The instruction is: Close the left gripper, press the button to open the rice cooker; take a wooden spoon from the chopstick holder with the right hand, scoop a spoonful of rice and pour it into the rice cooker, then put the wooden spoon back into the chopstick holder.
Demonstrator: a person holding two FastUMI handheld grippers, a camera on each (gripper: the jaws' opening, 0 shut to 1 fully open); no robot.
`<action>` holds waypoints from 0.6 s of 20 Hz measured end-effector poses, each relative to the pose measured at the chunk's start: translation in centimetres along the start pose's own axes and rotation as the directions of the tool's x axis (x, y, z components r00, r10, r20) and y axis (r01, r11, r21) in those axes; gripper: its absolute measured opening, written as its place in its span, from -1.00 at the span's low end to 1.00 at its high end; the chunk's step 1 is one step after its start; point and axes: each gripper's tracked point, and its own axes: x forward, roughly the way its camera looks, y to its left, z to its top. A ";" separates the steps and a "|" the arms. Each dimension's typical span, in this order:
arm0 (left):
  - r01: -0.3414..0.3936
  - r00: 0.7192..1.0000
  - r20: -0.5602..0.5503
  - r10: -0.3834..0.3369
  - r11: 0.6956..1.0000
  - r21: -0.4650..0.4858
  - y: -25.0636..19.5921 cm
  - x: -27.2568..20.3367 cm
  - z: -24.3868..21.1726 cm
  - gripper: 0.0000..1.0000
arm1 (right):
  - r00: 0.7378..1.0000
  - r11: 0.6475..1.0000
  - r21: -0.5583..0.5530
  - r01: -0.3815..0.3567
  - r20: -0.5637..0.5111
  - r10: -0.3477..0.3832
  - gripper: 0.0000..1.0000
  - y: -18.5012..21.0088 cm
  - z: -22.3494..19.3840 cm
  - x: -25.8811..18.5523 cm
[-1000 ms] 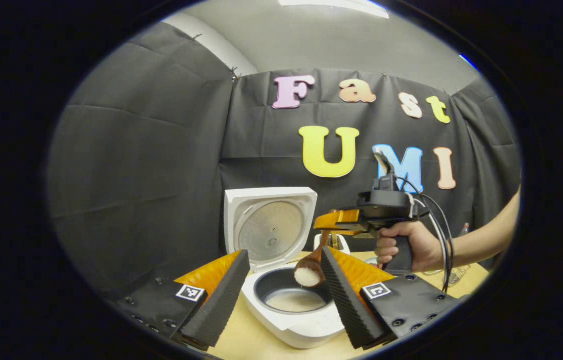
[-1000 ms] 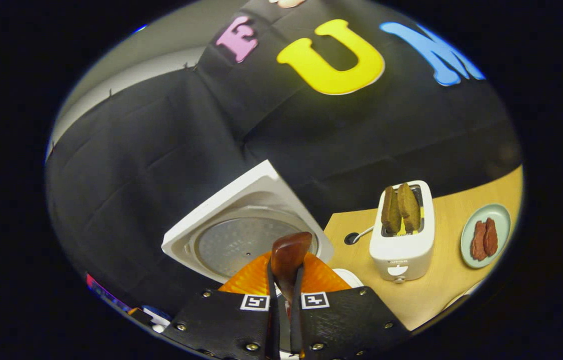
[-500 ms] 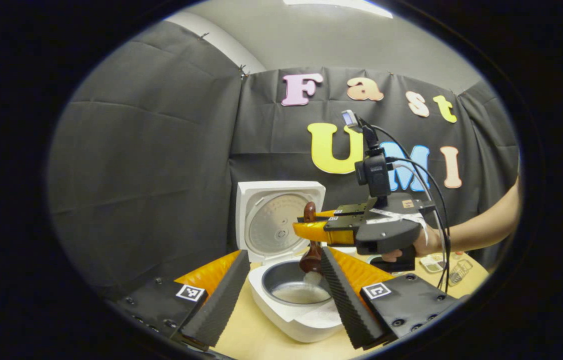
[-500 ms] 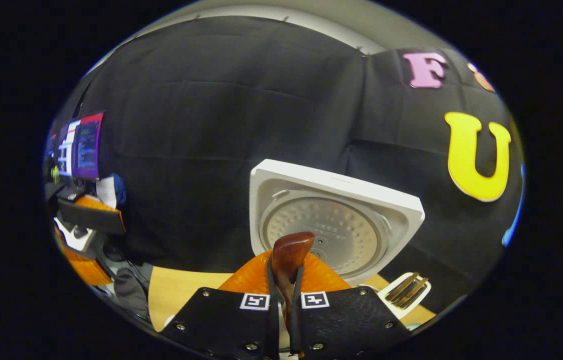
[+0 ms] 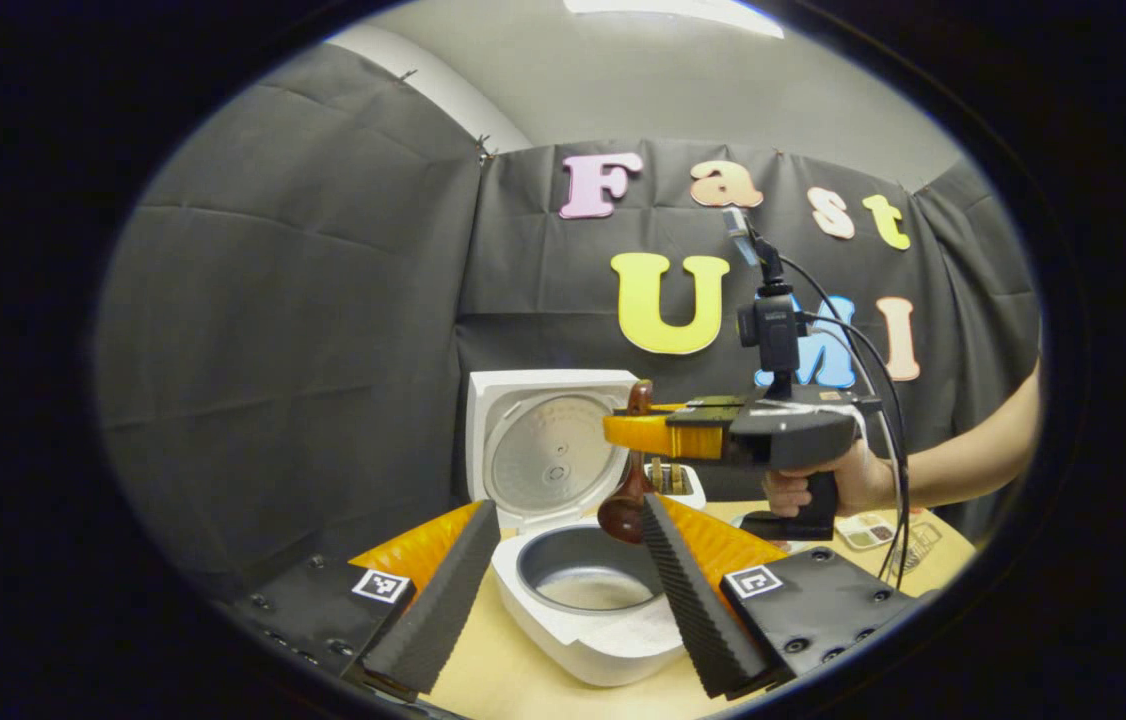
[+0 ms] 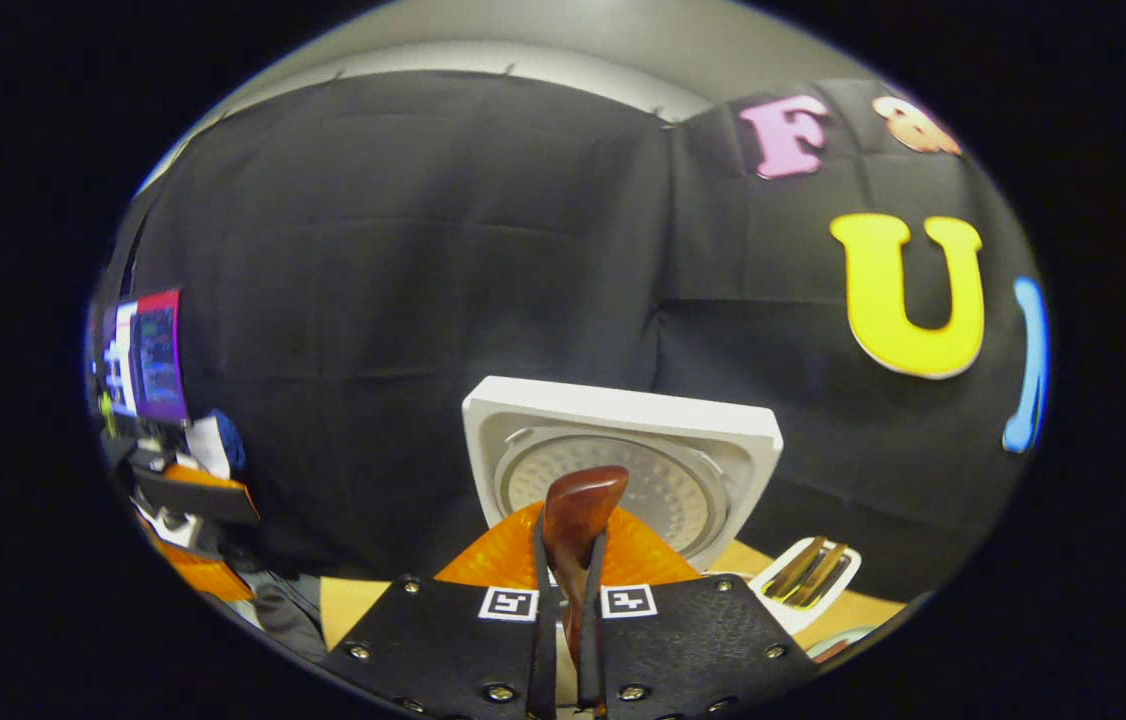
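We take the rice cooker (image 5: 583, 600) as landmark. It stands on the desk (image 5: 513, 685) with its lid (image 5: 545, 445) raised upright behind the pot; a thin layer of rice (image 5: 595, 590) lies in the grey inner pot.

Left tool (image 5: 563, 580): released, its two fingers spread wide to either side of the cooker's front and touching nothing.

Right tool (image 5: 628, 432): held level above the cooker's right rim by a hand (image 5: 828, 485). In the right gripper view it (image 6: 563, 600) is clenched on the wooden spoon (image 6: 578, 520), both fingers pressing the handle, whose end sticks up in front of the lid (image 6: 623, 450).

In the left gripper view the wooden spoon (image 5: 626, 500) hangs bowl-down over the pot's right edge.

A toaster (image 6: 808, 580) stands to the right of the cooker.
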 end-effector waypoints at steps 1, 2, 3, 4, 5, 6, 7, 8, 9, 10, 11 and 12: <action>0.006 1.000 0.000 -0.006 1.000 -0.002 -0.2 0.1 0.1 0.97 | 1.000 0.995 0.097 0.008 0.001 -0.008 -0.83 -0.9 0.1 -0.2; 0.013 1.000 -0.001 -0.013 1.000 -0.003 -0.5 0.2 0.0 1.00 | 1.000 0.981 0.190 0.023 0.006 -0.024 -0.82 -1.8 0.2 -0.4; 0.023 1.000 -0.004 -0.023 1.000 -0.002 -0.9 0.4 0.0 1.00 | 0.999 0.961 0.273 0.042 0.016 -0.048 -0.83 -2.9 0.4 -1.0; 0.033 0.999 -0.007 -0.033 0.999 -0.003 -1.3 0.7 -0.1 1.00 | 0.997 0.937 0.346 0.058 0.027 -0.071 -0.83 -4.0 0.7 -1.5; 0.045 0.999 -0.008 -0.045 0.999 -0.004 -1.9 1.0 0.0 1.00 | 0.995 0.909 0.412 0.068 0.035 -0.090 -0.82 -4.9 1.0 -2.2; 0.057 0.998 -0.006 -0.057 0.998 -0.004 -2.5 1.1 0.1 1.00 | 0.994 0.876 0.476 0.072 0.042 -0.104 -0.82 -5.9 1.0 -2.9; 0.070 0.998 -0.003 -0.070 0.998 -0.002 -3.0 1.3 0.3 1.00 | 0.992 0.845 0.529 0.076 0.047 -0.119 -0.82 -6.9 1.1 -3.6; 0.085 0.996 0.000 -0.085 0.996 0.000 -3.7 1.6 0.5 1.00 | 0.990 0.819 0.568 0.083 0.051 -0.135 -0.82 -7.7 1.1 -4.4; 0.099 0.995 0.003 -0.099 0.995 0.001 -4.5 2.0 0.7 1.00 | 0.986 0.802 0.591 0.092 0.056 -0.155 -0.82 -8.5 1.0 -5.4; 0.114 0.993 0.005 -0.114 0.993 0.004 -5.3 2.4 0.8 1.00 | 0.983 0.792 0.602 0.100 0.063 -0.173 -0.83 -9.0 1.0 -6.2; 0.130 0.992 0.007 -0.130 0.992 0.008 -6.1 2.7 1.0 1.00 | 0.979 0.781 0.615 0.108 0.069 -0.189 -0.83 -9.8 1.0 -7.4; 0.147 0.989 0.007 -0.147 0.989 0.011 -6.9 3.1 1.1 1.00 | 0.976 0.769 0.629 0.114 0.075 -0.205 -0.83 -10.5 0.8 -9.1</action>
